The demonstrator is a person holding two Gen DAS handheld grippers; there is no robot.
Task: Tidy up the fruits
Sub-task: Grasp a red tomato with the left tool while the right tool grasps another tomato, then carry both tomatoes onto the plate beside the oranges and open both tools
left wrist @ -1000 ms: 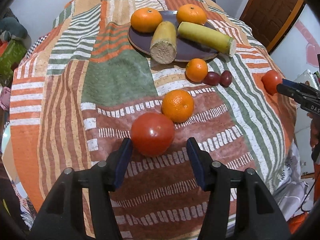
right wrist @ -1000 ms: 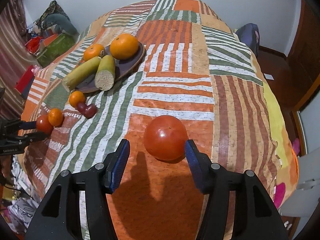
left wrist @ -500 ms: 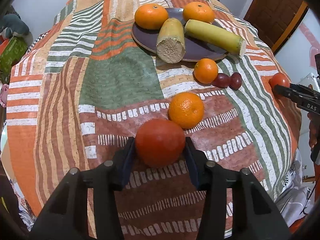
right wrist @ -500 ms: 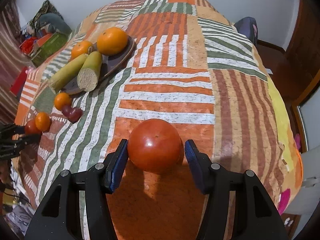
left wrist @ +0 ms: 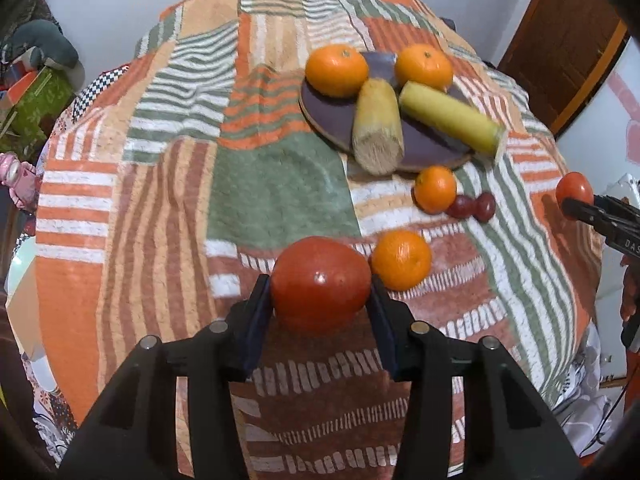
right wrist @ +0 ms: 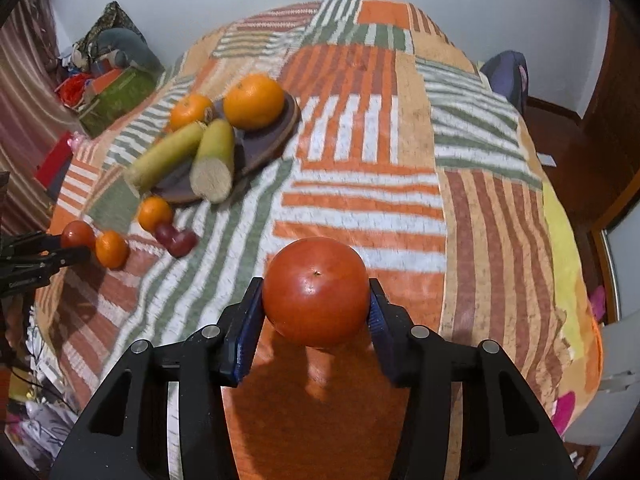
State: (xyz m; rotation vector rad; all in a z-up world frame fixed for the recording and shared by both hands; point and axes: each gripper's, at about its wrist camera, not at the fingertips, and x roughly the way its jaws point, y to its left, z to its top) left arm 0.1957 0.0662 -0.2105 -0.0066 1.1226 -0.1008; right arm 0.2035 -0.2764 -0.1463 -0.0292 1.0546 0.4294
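1. Left wrist view: the left gripper [left wrist: 320,300] is closed about a red tomato [left wrist: 320,283], both blue pads pressed against its sides, at the near edge of the striped blanket [left wrist: 160,208].
2. An orange [left wrist: 401,258] lies just beside the right pad; it could be nudged and sent rolling if the tomato is swung right. The smooth skin could slip or be bruised if the grip is altered.
3. The dark plate [left wrist: 332,120] at the far side is already crowded with two oranges and two yellow-green pieces, so a fruit set there could roll off.
4. The tomato's underside is hidden, so it cannot be told whether it is lifted clear; the plate area is blurred.
5. Right wrist view: the right gripper [right wrist: 316,308] is clamped on a second tomato [right wrist: 316,291], apparently raised, since a shadow is cast on the blanket beneath.
6. The plate [right wrist: 280,136] lies far left; the small orange [right wrist: 154,213] and dark red fruits [right wrist: 176,238] could be struck on the way.
7. The contact faces of the pads are hidden behind the tomato.
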